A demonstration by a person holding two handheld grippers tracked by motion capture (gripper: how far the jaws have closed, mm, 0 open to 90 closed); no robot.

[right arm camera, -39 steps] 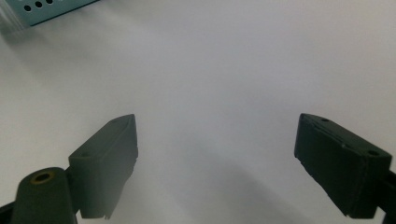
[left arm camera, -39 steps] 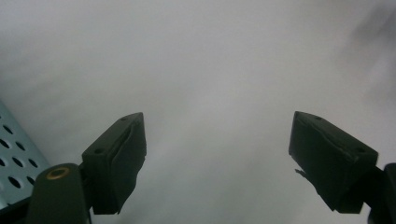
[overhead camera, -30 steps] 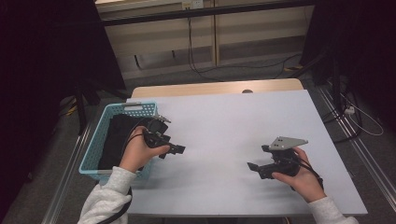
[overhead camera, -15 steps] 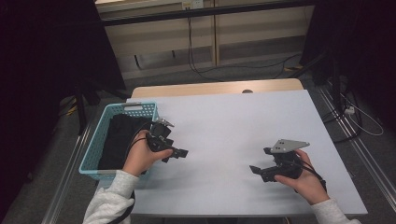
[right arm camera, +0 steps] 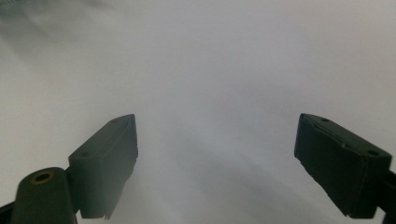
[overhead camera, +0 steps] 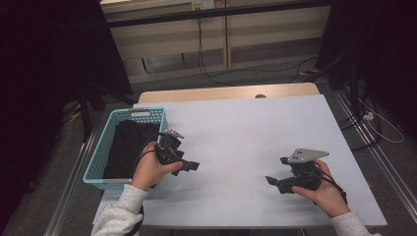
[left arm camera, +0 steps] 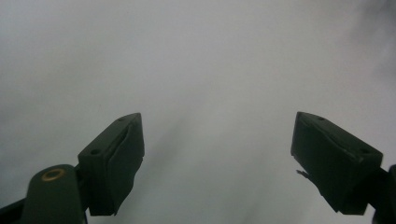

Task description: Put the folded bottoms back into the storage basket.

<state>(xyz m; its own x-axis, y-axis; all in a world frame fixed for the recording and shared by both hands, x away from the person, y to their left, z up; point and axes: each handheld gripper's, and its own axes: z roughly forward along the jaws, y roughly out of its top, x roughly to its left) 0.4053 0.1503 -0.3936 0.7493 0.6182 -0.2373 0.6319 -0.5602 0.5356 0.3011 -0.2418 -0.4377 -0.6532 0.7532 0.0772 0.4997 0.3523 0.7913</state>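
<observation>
**Black cloth in basket, both grippers empty over the counter**

Black cloth (overhead camera: 129,147) sits inside the light-blue basket (overhead camera: 98,162) at the counter's left edge, just left of the left gripper (overhead camera: 189,166). No contact: the gripper is past the basket's right wall, over bare white counter (overhead camera: 255,128), jaws pointing right, away from the cloth.

Left gripper: released, jaws wide. Left gripper view shows both black pads (left arm camera: 114,161) spread apart with only blurred pale counter between them. Left hand (overhead camera: 150,169) wraps the gripper body, cable looping by the basket wall.

Right gripper (overhead camera: 273,181): also released. Right gripper view shows the same picture, pads (right arm camera: 105,161) well apart, plain counter in the gap. It's near the counter's front right, well apart from basket and cloth, jaws pointing left toward the middle. Grey three-cornered plate (overhead camera: 307,155) on top, right hand (overhead camera: 324,189) holding from behind.

Cloth look: flat black, matte, crumpled or loosely folded, covers most of the basket floor and rises partway up the walls. Folds and details too dark to make out. Basket is rectangular, slotted mesh sides, label tab on the far rim.
</observation>
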